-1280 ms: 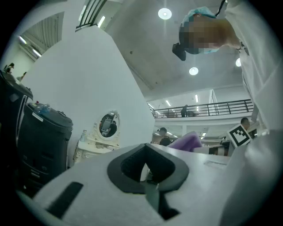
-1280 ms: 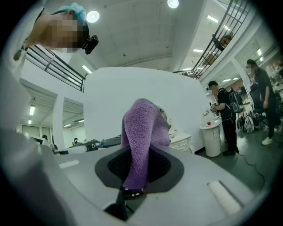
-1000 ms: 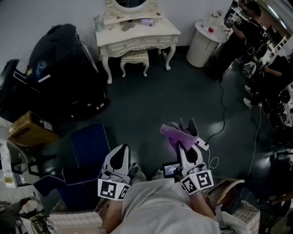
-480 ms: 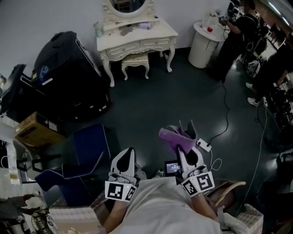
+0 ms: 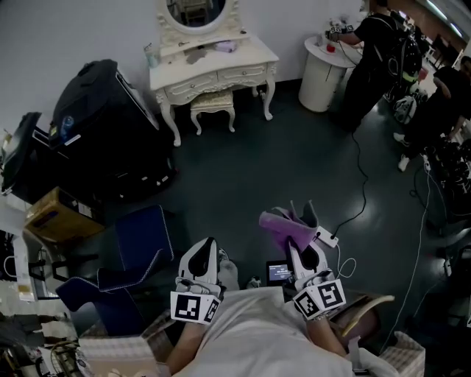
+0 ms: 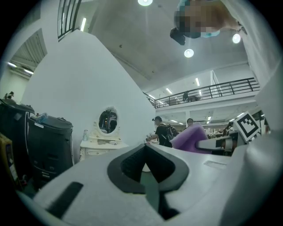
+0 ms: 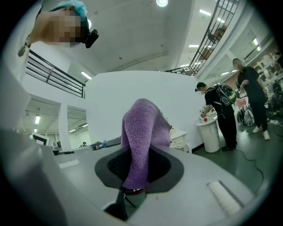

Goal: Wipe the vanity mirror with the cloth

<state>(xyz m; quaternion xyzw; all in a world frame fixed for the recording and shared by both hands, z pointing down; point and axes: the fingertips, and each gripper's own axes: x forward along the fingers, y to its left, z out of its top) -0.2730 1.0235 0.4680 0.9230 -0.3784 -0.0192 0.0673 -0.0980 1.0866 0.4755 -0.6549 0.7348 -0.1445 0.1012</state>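
Dark, glossy flooring [image 5: 294,162] fills the head view, with a pale wall along the top edge. Against that wall stands a white vanity table [image 5: 213,62] bearing the oval vanity mirror [image 5: 196,10], and a small stool [image 5: 213,104] is tucked under it. A bulky black covered shape [image 5: 103,125] sits to the table's left, with a cardboard box [image 5: 55,217] and a blue chair [image 5: 140,235] nearer the camera. At the upper right a person [image 5: 375,51] in dark clothes stands beside a white round stand [image 5: 321,74]. Low in the picture, well apart from the mirror, the left gripper [image 5: 199,258] and the right gripper [image 5: 302,247] point forward side by side; a purple cloth [image 5: 283,221] sticks out of the right one. In the left gripper view the jaws meet at their tips with nothing between them, and beyond them the mirror [image 6: 107,121] shows far off against the wall, while the cloth [image 6: 190,137] appears at the right. In the right gripper view the jaws are clamped on the fuzzy cloth [image 7: 141,141], which rises between the dark pads and folds over above them; the person [image 7: 221,114] and the round stand [image 7: 210,132] show at the right.
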